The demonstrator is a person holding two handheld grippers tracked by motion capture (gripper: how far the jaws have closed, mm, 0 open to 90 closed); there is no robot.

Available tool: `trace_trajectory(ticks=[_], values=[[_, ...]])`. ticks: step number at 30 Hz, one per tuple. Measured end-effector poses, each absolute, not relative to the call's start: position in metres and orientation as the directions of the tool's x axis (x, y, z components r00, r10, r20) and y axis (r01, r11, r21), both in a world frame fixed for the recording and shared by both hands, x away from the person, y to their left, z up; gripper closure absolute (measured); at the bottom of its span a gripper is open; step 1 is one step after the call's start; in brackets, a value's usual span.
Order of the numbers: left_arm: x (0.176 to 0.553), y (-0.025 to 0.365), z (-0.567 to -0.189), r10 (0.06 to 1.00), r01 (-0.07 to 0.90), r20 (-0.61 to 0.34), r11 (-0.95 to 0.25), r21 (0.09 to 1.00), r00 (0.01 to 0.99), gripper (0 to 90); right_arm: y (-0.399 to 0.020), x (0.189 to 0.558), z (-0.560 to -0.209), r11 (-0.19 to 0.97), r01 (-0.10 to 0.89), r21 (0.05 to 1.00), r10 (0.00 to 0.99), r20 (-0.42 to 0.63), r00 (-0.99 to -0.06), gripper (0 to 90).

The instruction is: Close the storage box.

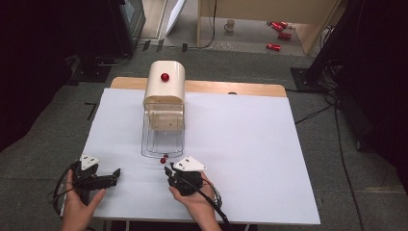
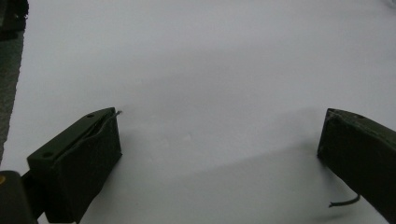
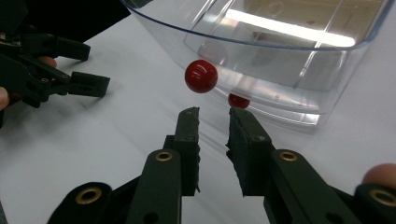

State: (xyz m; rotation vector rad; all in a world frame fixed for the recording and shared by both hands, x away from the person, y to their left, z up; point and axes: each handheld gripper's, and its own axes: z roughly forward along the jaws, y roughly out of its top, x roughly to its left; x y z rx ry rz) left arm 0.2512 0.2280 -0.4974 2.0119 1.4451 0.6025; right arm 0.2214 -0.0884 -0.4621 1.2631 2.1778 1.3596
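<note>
A cream box [image 1: 164,89] with a red knob [image 1: 165,76] on top stands at the back of the white sheet. A clear plastic drawer [image 1: 163,137] sticks out of it toward me. On the drawer's front [image 3: 289,70] sits a red ball handle [image 3: 201,76], with a smaller red spot [image 3: 238,100] below it; I cannot tell if that is a reflection. My right gripper [image 3: 215,114] is shut just short of the handle [image 1: 165,156], nothing between its jaws. At the near left, my left gripper [image 1: 113,174] rests open over bare sheet [image 2: 210,70].
The white sheet [image 1: 240,144] covers a wooden table [image 1: 216,87] whose far edge shows behind the box. Grey floor surrounds it. Red cans [image 1: 279,33] and a mug [image 1: 230,25] lie on the floor far back. Cables trail at the right [image 1: 317,113].
</note>
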Motion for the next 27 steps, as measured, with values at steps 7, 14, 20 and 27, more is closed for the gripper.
trace_trajectory(ticks=[7,14,20,27], values=[[0.251,0.228,-0.497,0.951,0.687,0.025,-0.242,0.686,0.31,0.0,-0.083,0.223,-0.463,0.169,0.528,0.832,0.788,0.207,-0.58,74.4],[0.251,0.228,-0.497,0.95,0.687,0.025,-0.242,0.685,0.31,0.0,-0.081,0.225,-0.461,0.16,0.529,0.834,0.791,0.213,-0.574,71.8],[0.251,0.228,-0.497,0.95,0.687,0.025,-0.242,0.685,0.31,0.0,-0.076,0.226,-0.46,0.16,0.529,0.833,0.792,0.211,-0.573,71.5],[0.251,0.228,-0.497,0.951,0.687,0.025,-0.242,0.685,0.31,0.0,-0.072,0.227,-0.459,0.158,0.521,0.839,0.798,0.202,-0.567,72.3]])
